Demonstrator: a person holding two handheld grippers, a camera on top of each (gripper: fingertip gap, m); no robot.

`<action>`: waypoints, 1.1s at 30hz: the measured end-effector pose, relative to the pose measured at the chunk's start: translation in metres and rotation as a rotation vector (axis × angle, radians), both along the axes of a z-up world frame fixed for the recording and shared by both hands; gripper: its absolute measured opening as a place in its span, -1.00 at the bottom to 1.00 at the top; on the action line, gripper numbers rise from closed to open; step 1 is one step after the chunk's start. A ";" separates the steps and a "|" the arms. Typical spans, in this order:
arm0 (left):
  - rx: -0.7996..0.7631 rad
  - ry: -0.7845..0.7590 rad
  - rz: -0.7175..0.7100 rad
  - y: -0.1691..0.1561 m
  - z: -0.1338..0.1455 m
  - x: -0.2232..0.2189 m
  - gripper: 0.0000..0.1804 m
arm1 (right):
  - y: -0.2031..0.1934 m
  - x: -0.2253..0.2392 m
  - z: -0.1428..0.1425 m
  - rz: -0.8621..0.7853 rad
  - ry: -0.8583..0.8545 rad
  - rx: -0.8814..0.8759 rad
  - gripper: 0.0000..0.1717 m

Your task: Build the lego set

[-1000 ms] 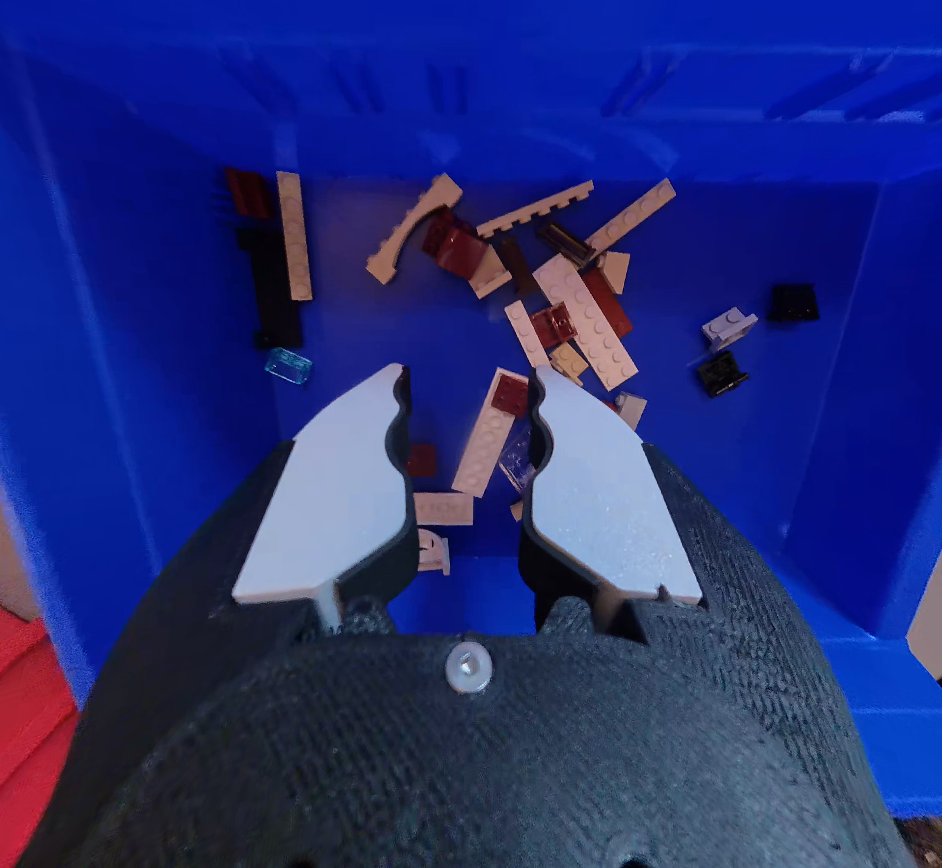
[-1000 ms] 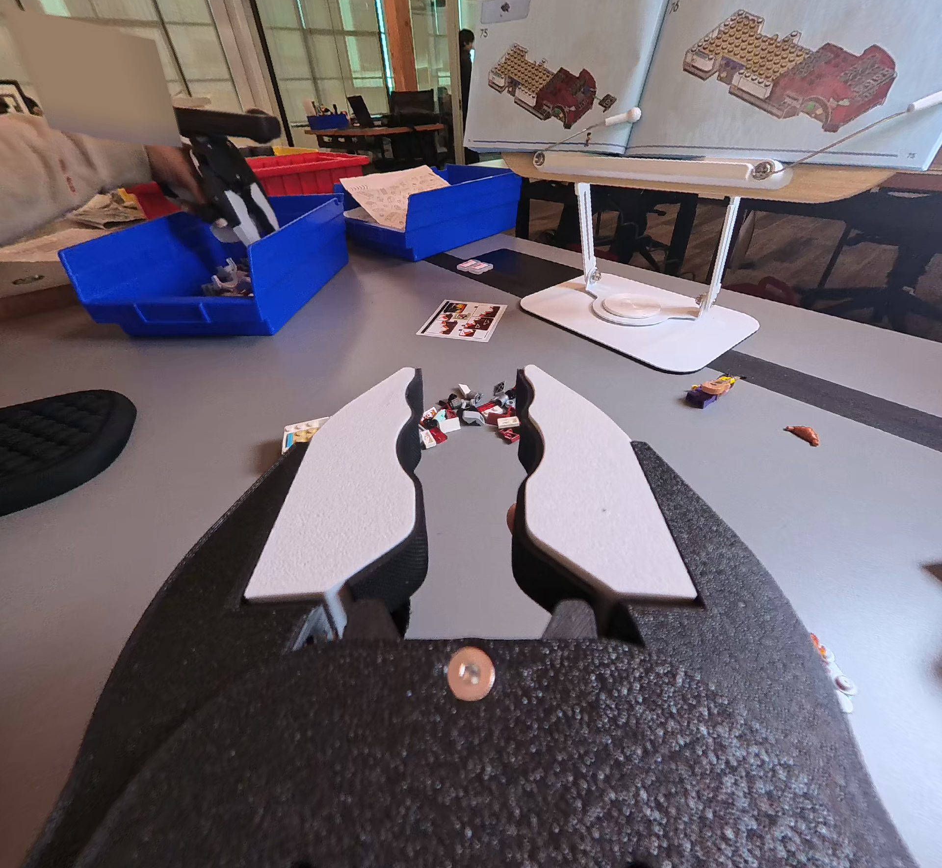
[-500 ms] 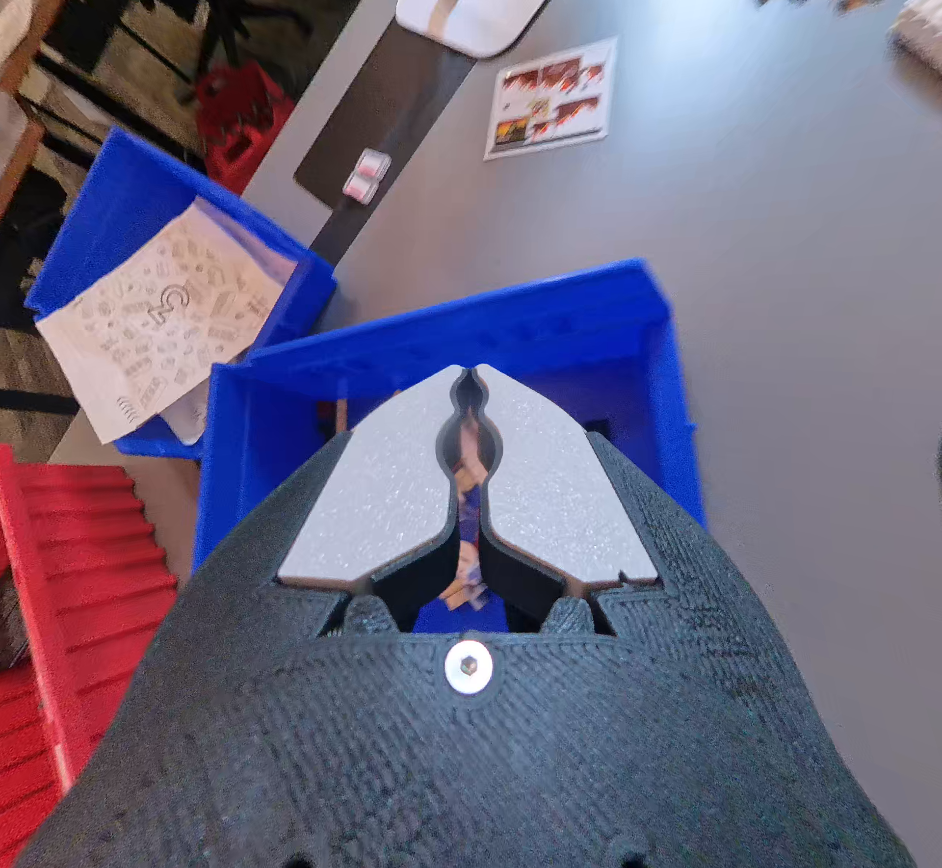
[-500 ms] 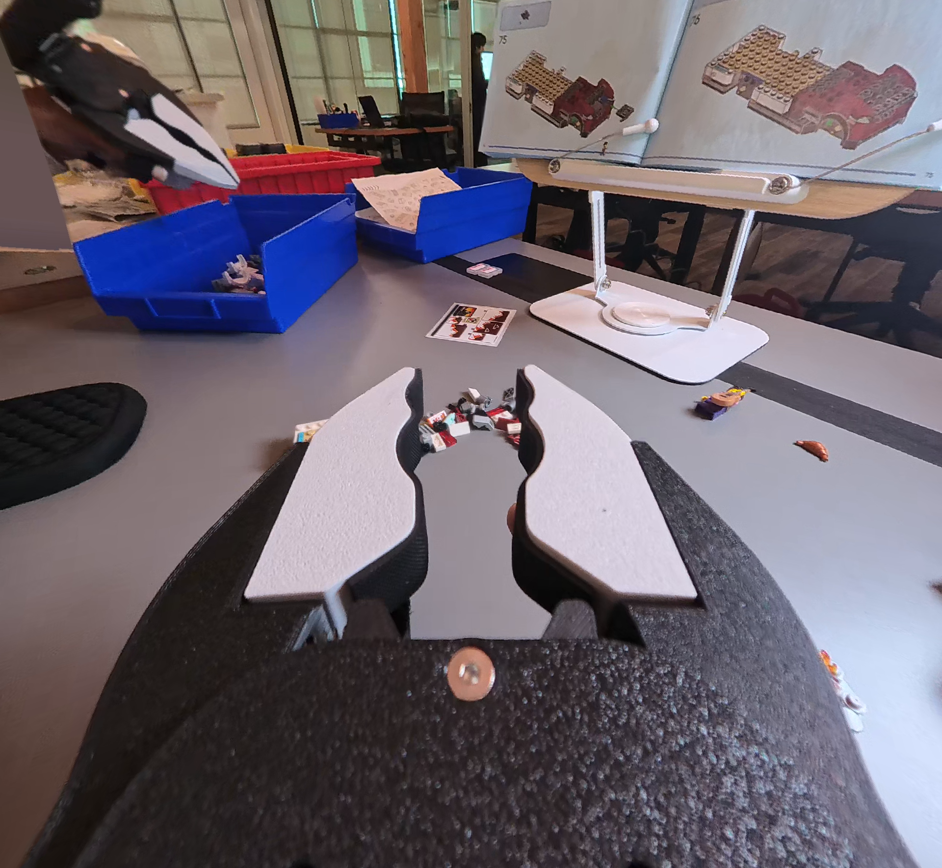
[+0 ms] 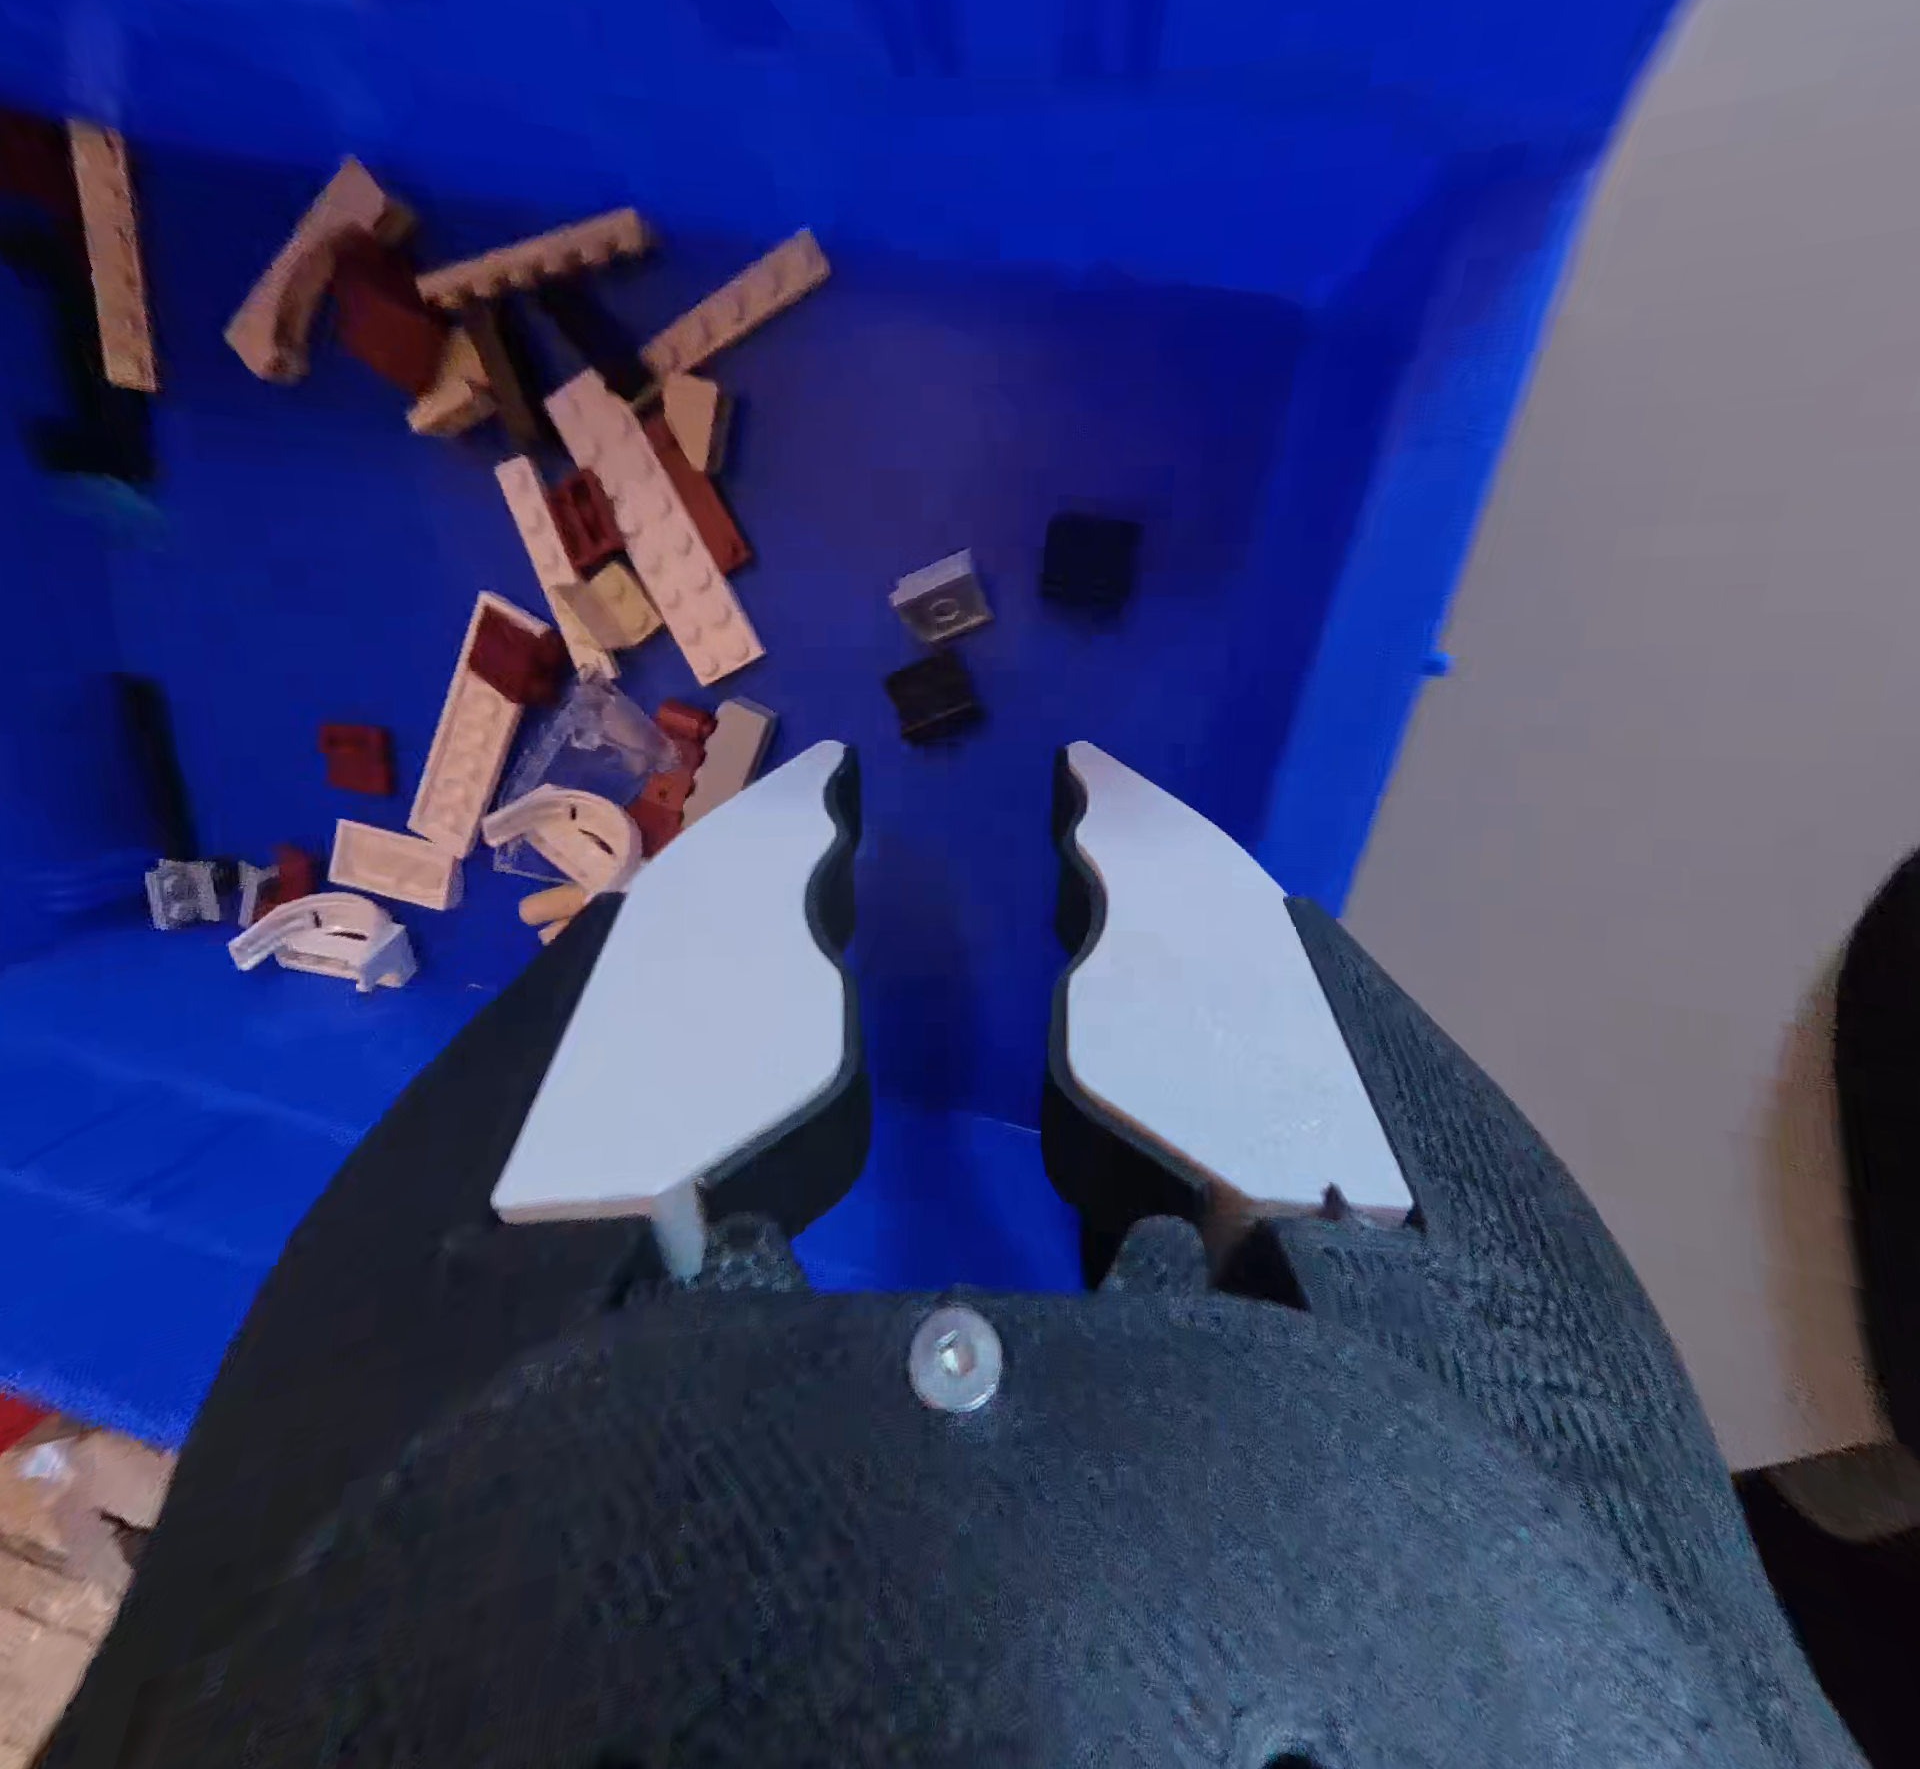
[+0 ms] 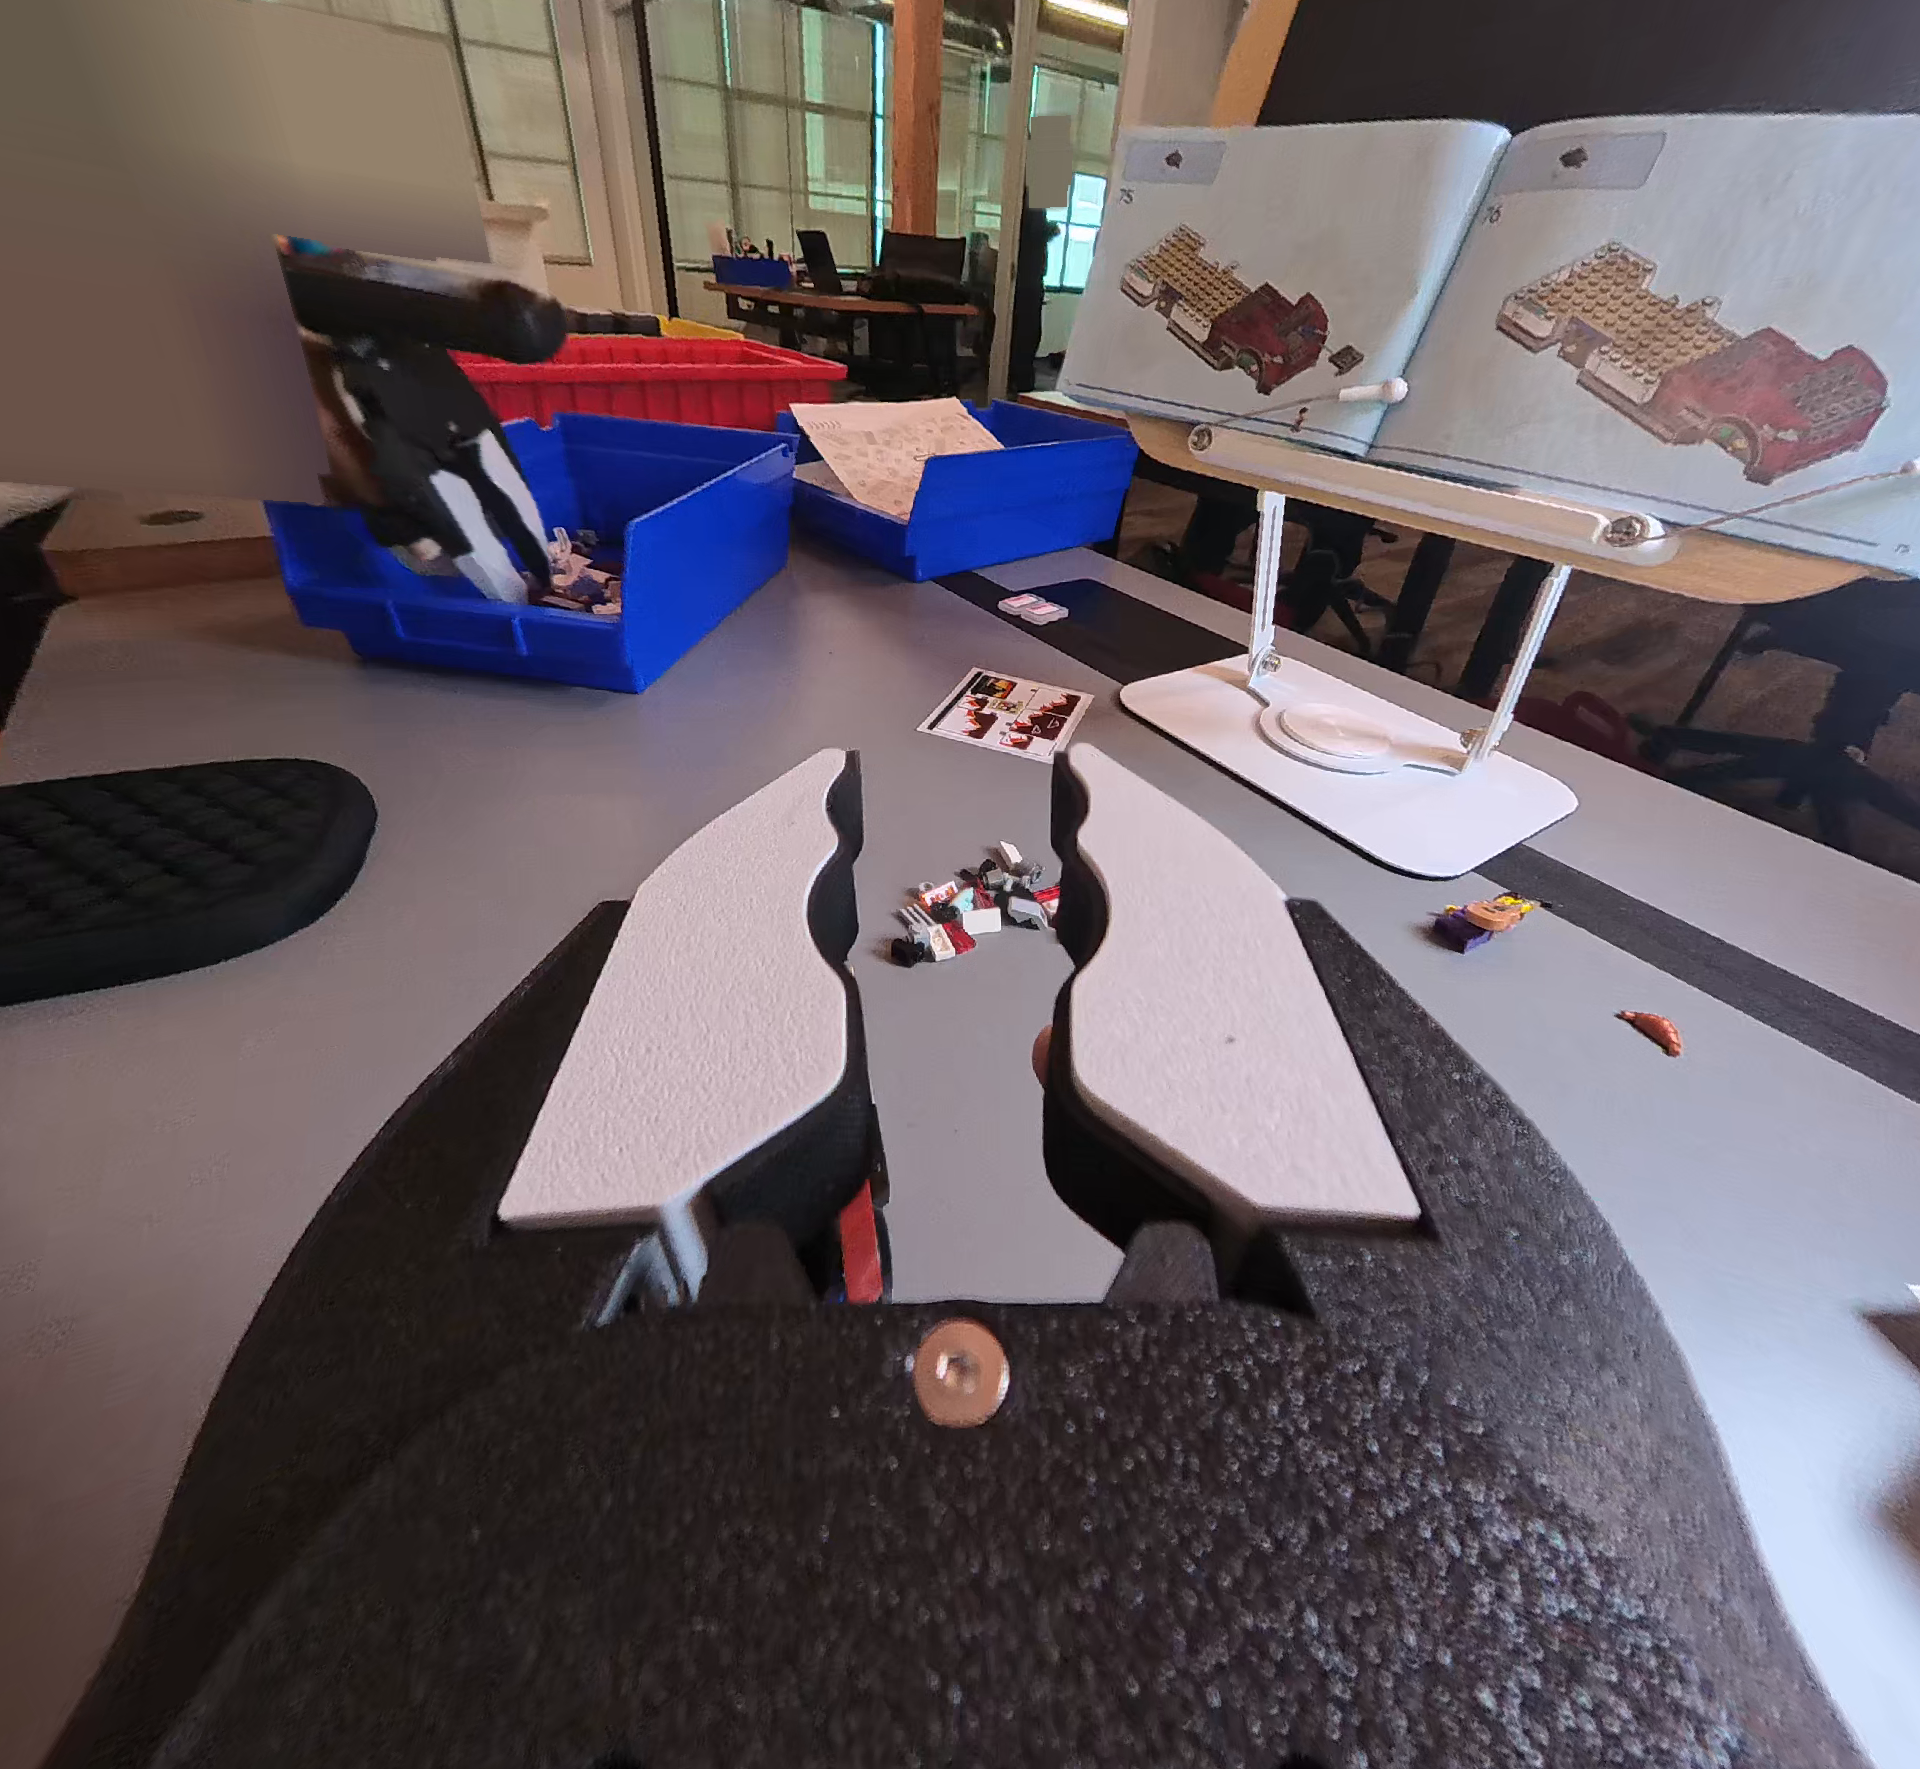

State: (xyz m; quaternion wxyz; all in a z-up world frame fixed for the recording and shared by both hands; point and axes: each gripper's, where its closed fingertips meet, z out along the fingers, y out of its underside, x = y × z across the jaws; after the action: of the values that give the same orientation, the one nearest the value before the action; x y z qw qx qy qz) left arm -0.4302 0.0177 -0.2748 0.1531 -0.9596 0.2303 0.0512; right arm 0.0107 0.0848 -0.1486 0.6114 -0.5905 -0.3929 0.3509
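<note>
A: Left wrist view. The left gripper (image 5: 956, 763) is hanging inside the blue bin (image 5: 1039, 109), jaws standing apart with only bare blue floor between the pads. A small black plate (image 5: 933, 696) is lying just beyond the tips, a grey square plate (image 5: 940, 607) past it. The long tan plates (image 5: 649, 524) are running diagonally, heaped toward the bin's left side; open floor is sitting by the right wall.

B: Right wrist view. The right gripper (image 6: 956, 763) is hovering over the grey desk (image 6: 623, 784), jaws apart, gripping nothing. A pile of small bricks (image 6: 977, 904) is lying beyond the tips. Only this view is showing the booklet stand (image 6: 1351, 763), the sticker sheet (image 6: 1006, 713) and the left gripper dipping into the bin near the desk's far left edge.
</note>
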 end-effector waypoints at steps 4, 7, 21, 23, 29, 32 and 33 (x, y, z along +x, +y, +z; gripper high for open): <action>-0.141 -0.064 0.039 0.005 -0.019 -0.005 -0.57 | -0.003 0.003 0.005 -0.001 0.015 0.010 -0.59; -0.192 -0.106 0.047 0.009 -0.026 -0.004 -0.73 | -0.005 0.005 0.008 -0.002 0.018 0.014 -0.59; 0.494 -0.098 -0.273 0.032 0.114 0.110 -0.80 | -0.004 0.014 0.002 -0.011 -0.044 0.037 -0.59; 0.585 -0.237 -0.354 0.029 0.120 0.159 -0.80 | -0.004 0.014 0.003 -0.011 -0.052 0.048 -0.59; 0.742 -0.780 -0.554 0.012 0.114 0.286 -0.80 | -0.010 0.013 0.002 0.020 -0.068 0.052 -0.58; 0.649 -1.038 -0.614 -0.004 0.104 0.333 -0.80 | -0.026 0.000 -0.009 0.136 -0.126 0.034 -0.58; 0.592 -1.100 -0.616 -0.008 0.099 0.345 -0.80 | -0.034 -0.006 -0.014 0.185 -0.154 0.041 -0.58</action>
State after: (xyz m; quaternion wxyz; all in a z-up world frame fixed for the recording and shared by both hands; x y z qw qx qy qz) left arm -0.0850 0.0096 -0.1757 0.5104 -0.6550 0.3572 -0.4277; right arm 0.0050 0.0504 -0.1628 0.5565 -0.5644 -0.4983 0.3513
